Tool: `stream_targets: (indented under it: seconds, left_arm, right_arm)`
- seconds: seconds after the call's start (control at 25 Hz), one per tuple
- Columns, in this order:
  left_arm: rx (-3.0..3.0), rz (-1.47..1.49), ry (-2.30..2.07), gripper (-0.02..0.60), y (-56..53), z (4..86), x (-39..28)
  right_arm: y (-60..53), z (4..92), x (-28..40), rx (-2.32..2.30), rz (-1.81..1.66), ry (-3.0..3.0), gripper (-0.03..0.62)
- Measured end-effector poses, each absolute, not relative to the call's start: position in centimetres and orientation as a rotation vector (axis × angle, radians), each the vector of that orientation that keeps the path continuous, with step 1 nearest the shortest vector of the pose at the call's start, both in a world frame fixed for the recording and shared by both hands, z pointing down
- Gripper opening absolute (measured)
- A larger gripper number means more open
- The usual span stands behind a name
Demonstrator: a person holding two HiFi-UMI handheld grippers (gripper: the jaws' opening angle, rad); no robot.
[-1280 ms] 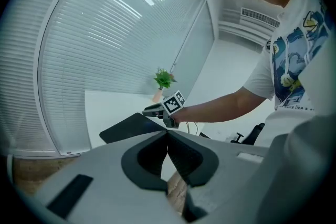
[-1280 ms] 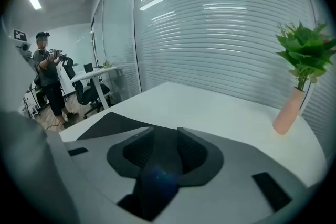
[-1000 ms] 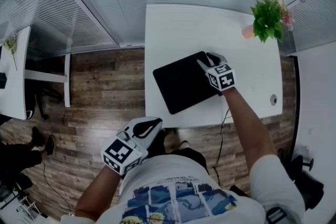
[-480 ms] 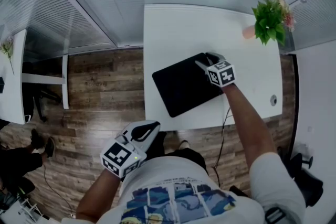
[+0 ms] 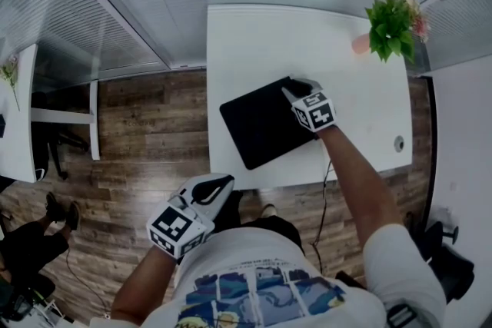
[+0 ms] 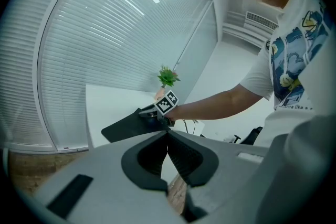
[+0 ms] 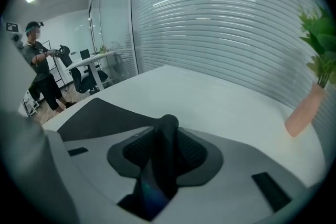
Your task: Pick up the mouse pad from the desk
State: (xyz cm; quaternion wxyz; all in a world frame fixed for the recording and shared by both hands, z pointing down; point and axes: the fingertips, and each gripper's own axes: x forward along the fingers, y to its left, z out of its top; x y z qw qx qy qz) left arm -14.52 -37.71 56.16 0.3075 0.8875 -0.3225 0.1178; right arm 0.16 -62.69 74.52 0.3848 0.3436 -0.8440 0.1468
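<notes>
Two hand-held grippers: one in each of the person's hands, each carrying a marker cube.
Right hand-held gripper (image 5: 290, 86) (image 7: 167, 126): reached out over the tabletop (image 5: 269, 42), angled down at the far corner of the mouse pad (image 5: 257, 125) (image 7: 100, 115).
Right jaws: have just been closing; they pinch the pad's edge, and a black fold stands up between the pads.
Mouse pad: black, lying askew on the near-left part of the tabletop. Its left corner is close to the left edge and its near corner close to the near edge. The gripped corner looks raised in the left gripper view (image 6: 126, 124); the rest lies flat.
Left hand-held gripper (image 5: 221, 182) (image 6: 168, 132): off the tabletop, just past its near-left corner, held over the wood floor (image 5: 146, 127) close to the person's body.
Left jaws: tips together, nothing between them.
Plant (image 5: 392, 23): green, in a pink vase (image 5: 361, 44) (image 7: 304, 113) at the far-right corner, well apart from the pad.
Background: a second white desk (image 5: 19, 111) at the left; another person (image 7: 39, 68) stands far off in the right gripper view.
</notes>
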Motion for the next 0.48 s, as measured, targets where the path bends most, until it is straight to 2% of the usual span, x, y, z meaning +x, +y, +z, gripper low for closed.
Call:
stream_targets:
  seconds: [0.2,0.48]
  left_arm:
    - [2.342,0.308,-0.847,0.003,-37.2,55.8,-13.6]
    - [2.379,0.271,-0.866,0.003,-35.9,54.9,-11.6]
  right_arm:
    - [-62.1,73.6,-0.3,0.867,0.307,-2.155,0.074]
    - [-60.9,70.1,-0.2,0.884,0.272,-2.220,0.049]
